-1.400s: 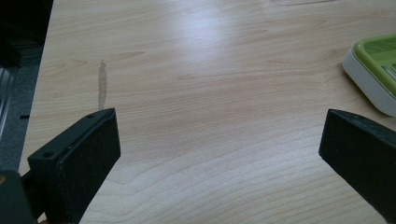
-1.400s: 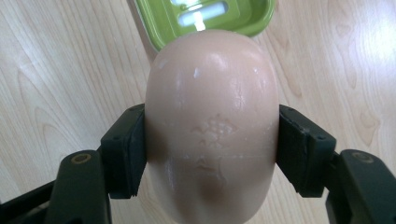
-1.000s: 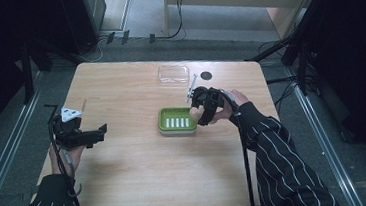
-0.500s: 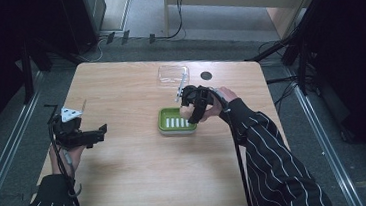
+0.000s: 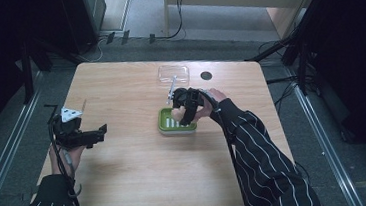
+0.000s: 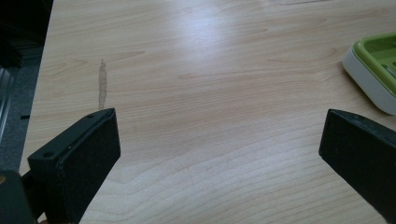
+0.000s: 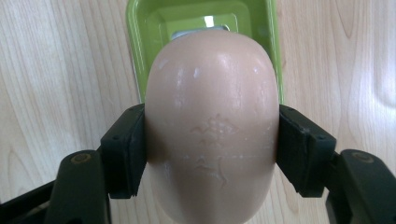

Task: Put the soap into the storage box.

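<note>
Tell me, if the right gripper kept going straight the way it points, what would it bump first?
Probably the green soap dish. The right gripper holds a pink soap bar in its jaws, and the dish lies right past the soap's far end. How far below is hard to judge.

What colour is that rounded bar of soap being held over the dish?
Pale peachy-beige oval soap bar, with an embossed motif; clearest in the right gripper view.

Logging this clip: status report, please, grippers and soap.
Right gripper shut on soap bar, above green soap dish. Left gripper open, idle over table. Nothing blocking dish.
</note>
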Available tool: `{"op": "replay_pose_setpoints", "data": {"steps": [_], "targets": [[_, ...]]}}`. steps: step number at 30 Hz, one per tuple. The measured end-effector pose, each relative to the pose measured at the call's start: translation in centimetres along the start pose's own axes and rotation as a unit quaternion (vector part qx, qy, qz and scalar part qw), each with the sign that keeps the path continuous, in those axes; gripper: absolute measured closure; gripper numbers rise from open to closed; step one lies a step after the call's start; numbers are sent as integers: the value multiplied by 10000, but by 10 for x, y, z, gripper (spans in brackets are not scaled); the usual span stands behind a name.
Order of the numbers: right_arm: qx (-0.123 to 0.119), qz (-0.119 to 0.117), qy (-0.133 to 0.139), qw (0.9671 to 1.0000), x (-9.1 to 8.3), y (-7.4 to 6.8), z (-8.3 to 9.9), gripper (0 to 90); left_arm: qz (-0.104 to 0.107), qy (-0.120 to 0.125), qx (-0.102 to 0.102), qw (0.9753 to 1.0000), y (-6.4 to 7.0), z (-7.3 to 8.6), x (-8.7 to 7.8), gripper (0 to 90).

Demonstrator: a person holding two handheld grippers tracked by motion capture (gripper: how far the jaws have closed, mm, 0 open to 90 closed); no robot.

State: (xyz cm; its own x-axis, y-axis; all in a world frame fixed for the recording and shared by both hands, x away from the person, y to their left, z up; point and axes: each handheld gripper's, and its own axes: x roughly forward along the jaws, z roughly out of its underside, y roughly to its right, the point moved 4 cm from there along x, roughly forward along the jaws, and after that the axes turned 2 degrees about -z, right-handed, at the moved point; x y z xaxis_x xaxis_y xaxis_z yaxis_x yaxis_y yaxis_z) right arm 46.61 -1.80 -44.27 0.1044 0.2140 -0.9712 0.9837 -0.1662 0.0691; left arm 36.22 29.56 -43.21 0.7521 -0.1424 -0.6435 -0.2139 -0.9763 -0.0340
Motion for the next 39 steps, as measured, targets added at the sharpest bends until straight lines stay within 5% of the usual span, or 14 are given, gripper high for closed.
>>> {"op": "replay_pose_setpoints", "data": {"steps": [39], "targets": [[-313, -147, -36, 9994, 32, 10, -17, 335, 34, -38, 55, 10000, 2, 0, 1, 0]]}}
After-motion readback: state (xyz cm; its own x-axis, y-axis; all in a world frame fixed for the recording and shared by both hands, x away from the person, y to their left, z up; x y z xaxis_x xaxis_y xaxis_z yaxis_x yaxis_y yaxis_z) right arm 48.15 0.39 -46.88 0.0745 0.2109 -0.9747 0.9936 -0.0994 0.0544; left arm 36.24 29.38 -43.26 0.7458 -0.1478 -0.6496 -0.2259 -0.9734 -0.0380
